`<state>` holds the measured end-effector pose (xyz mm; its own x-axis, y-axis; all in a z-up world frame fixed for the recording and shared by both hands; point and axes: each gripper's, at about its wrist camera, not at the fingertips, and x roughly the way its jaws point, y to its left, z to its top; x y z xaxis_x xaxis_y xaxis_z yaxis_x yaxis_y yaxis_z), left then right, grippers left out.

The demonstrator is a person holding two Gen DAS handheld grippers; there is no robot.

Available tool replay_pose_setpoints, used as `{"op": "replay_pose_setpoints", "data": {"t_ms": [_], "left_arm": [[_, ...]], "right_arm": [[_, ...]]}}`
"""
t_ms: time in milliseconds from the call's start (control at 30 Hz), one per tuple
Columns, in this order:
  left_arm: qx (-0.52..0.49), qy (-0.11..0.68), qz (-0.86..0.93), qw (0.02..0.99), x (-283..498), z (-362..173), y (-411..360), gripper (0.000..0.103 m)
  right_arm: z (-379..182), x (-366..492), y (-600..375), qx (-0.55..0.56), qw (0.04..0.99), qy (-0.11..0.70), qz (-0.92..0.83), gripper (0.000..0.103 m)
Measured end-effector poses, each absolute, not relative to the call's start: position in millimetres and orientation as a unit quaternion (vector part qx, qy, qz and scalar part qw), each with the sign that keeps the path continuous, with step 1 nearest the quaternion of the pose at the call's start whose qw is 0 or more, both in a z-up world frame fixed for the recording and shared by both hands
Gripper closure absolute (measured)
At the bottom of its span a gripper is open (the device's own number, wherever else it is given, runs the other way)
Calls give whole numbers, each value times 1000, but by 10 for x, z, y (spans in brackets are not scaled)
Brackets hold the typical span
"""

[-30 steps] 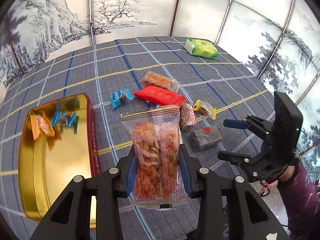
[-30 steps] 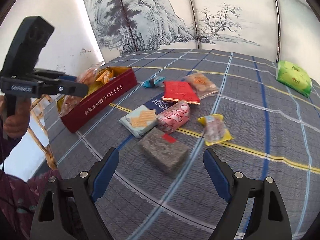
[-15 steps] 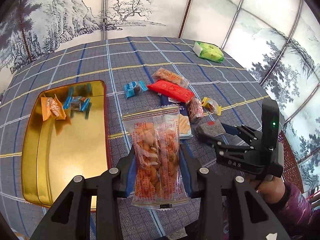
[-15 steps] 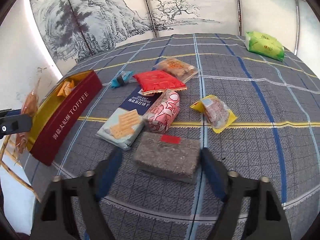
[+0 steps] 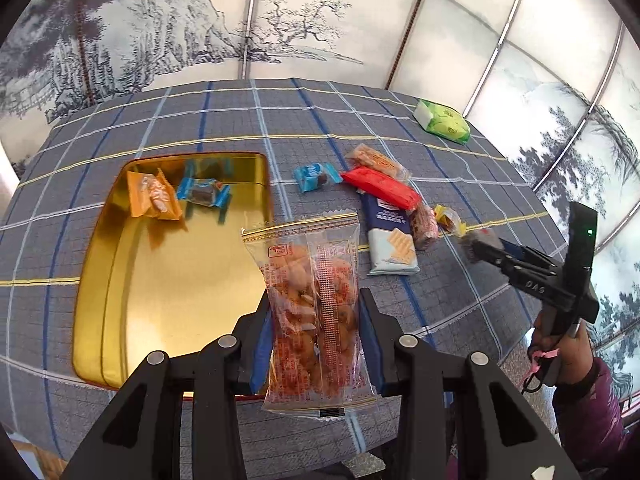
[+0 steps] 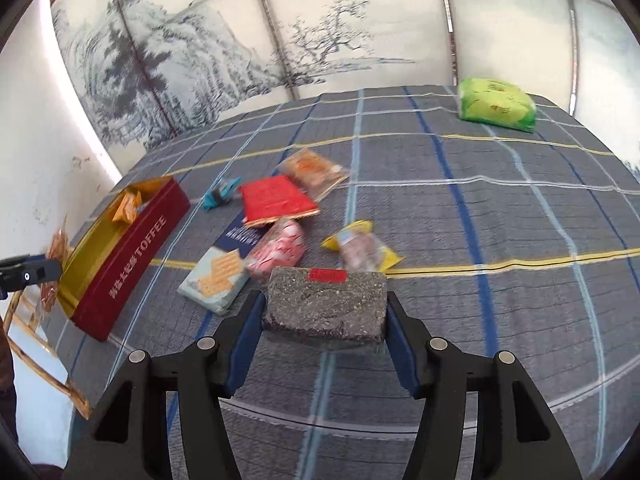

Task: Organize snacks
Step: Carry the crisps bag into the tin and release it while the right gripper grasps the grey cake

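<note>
The left gripper (image 5: pixel 316 354) is clamping a clear packet of fried snacks (image 5: pixel 314 312) upright between its blue pads, and is hanging over the near right corner of the gold tin (image 5: pixel 120 280). The right gripper (image 6: pixel 325 336) is closing its jaws on a grey speckled block (image 6: pixel 326 304); both pads are already meeting the block's short ends, and the block looks lifted just clear of the checked cloth (image 6: pixel 500 280).

To do this step well, the packet wants carrying further over the bare gold floor before the jaws are letting go, since half of it is now sitting outside the tin's rim. Lowering it flat rather than dropping it on end should keep it from tipping back out.

The right grip is looking square, so the squeeze need only be firm enough to stop the block slipping.

Beyond the grippers, a biscuit pack (image 6: pixel 218 276), a pink sweet (image 6: pixel 276 250) and a yellow-wrapped sweet (image 6: pixel 362 246) are lying close together. Further off are a red packet (image 6: pixel 276 200), an orange-printed packet (image 6: pixel 312 170) and a small blue sweet (image 6: pixel 218 196), with a green pack (image 6: pixel 496 106) well apart at the far edge.
</note>
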<state>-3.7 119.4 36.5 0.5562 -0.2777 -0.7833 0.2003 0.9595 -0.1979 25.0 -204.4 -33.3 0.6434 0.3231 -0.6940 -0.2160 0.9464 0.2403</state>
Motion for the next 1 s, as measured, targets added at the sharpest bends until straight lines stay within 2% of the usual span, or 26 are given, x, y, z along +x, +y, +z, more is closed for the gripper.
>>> {"op": "replay_pose_setpoints", "data": {"t_ms": [567, 733, 1000], "left_arm": [[-6, 459, -49, 887, 265, 146, 1800, 69], [-9, 465, -32, 884, 359, 73, 1961, 72], [-13, 458, -38, 888, 236, 84, 1917, 70]], "right_arm": [[-338, 187, -2191, 84, 906, 391, 141, 44], [-370, 204, -2244, 94, 903, 395, 139, 44], [-372, 218, -2257, 90, 904, 394, 136, 44]]}}
